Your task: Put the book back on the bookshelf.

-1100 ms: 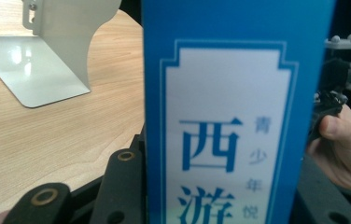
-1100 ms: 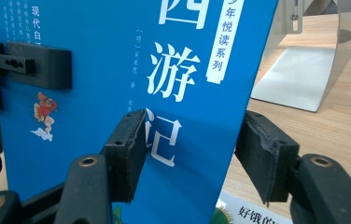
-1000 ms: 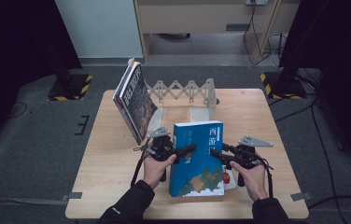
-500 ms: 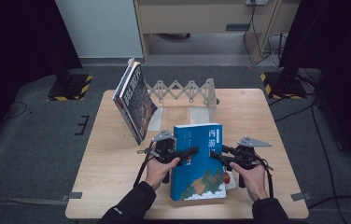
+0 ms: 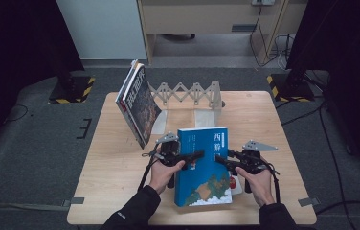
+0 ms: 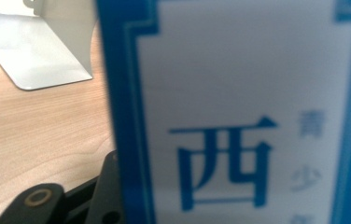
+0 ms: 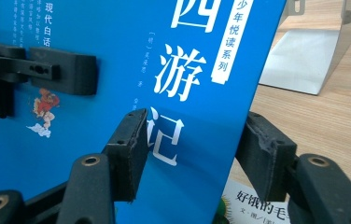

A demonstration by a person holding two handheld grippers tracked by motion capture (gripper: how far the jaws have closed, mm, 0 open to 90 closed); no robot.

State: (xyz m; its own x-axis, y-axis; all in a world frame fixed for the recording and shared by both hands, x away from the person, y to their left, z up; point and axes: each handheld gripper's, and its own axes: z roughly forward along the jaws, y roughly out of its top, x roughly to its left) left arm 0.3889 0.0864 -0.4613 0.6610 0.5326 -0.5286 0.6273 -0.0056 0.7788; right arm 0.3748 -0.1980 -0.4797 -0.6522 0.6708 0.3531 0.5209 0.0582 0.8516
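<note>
The high view looks down from the near side; both gripper views sit close against the blue book [image 5: 204, 165], sharing it.

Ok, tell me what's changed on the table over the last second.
Nothing has visibly moved. The blue book is still held between the left gripper and the right gripper, each clamped on one side edge as before. The dark book still leans by the folding rack.
</note>
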